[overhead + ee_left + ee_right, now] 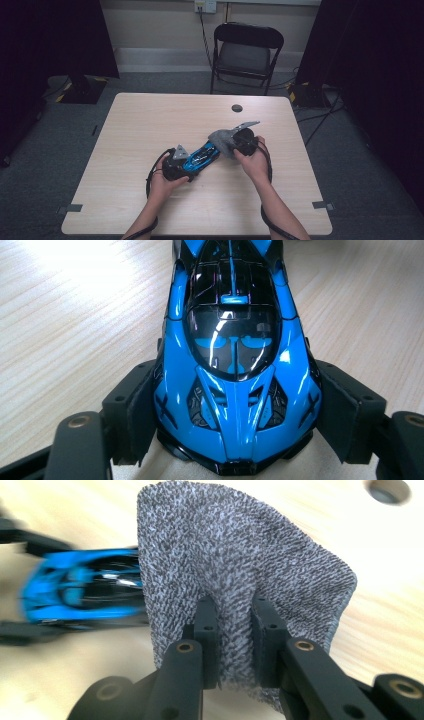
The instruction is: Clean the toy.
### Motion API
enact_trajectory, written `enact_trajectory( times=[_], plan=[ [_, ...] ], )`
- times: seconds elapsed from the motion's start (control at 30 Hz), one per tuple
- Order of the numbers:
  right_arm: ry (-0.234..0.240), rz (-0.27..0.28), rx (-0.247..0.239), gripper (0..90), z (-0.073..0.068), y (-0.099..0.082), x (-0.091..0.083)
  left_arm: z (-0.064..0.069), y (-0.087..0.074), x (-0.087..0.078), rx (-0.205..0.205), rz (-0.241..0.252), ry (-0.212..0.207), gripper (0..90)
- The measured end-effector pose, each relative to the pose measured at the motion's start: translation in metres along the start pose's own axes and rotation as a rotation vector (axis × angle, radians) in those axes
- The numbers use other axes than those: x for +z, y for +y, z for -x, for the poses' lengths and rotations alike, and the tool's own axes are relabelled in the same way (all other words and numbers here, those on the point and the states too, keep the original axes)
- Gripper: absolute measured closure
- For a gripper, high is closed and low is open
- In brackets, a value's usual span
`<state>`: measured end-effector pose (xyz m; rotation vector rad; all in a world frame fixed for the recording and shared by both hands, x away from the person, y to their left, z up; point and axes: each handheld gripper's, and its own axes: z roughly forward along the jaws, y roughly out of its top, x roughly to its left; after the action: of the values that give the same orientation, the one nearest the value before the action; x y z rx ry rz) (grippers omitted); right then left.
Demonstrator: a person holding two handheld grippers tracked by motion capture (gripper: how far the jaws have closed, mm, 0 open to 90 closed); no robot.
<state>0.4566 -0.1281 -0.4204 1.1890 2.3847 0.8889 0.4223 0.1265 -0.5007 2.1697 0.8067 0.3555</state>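
Two grippers meet over one toy in the high view: the left gripper [181, 167] holds the near end of a blue toy car [204, 156] that lies slantwise on the pale table [150, 130], a little nearer the person than its middle, while the right gripper [239, 142] brings a grey cloth [224, 140] down onto the car's far end; a round hole [237, 108] sits in the tabletop beyond them and a folding chair [247, 52] stands behind the table. In the left gripper view the car [235, 370] fills the gap between the two black jaws, whose pads [142, 407] sit against its flanks near the nose, so the tool is spread wide yet clamped on the car body. In the right gripper view the jaws are pressed nearly together, pinching a fold of the cloth [240, 575], which hangs in front of the car [80, 592] and hides its end nearest that gripper. The risks, as I judge them: the glossy, tapering body could slide out of the left pads if the wiping push runs along the car, and the small pinch on the cloth could let it slip free or drag it off the car.
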Motion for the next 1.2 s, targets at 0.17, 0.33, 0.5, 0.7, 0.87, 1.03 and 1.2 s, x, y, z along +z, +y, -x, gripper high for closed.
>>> enact_trajectory(
  times=[0.17,0.33,0.5,0.7,0.87,1.03,1.2],
  plan=[
    [0.067,-0.01,-0.132,76.0,-0.04,0.009,0.001,0.0,0.0,0.0,-0.001,0.003,0.001,25.7],
    [0.081,-0.062,-0.238,75.2,-0.071,0.007,0.015,0.0,0.0,0.0,0.007,0.001,0.011,25.8],
    [0.112,-0.061,-0.245,71.5,-0.087,0.005,0.025,0.0,0.0,0.0,0.007,0.001,0.011,25.8],
    [0.151,-0.001,-0.112,56.4,-0.08,0.001,0.032,-0.001,0.0,0.0,0.011,-0.001,0.011,25.7],
    [0.139,0.033,-0.1,55.0,-0.078,0.001,0.035,0.0,0.0,0.0,0.01,-0.002,0.01,25.8],
    [0.082,0.023,-0.15,66.1,-0.084,0.001,0.04,0.0,0.0,0.0,0.01,-0.001,0.012,25.7],
    [0.063,0.014,-0.162,74.4,-0.081,0.004,0.039,0.0,0.0,0.0,0.008,-0.002,0.011,25.7]
  ],
)
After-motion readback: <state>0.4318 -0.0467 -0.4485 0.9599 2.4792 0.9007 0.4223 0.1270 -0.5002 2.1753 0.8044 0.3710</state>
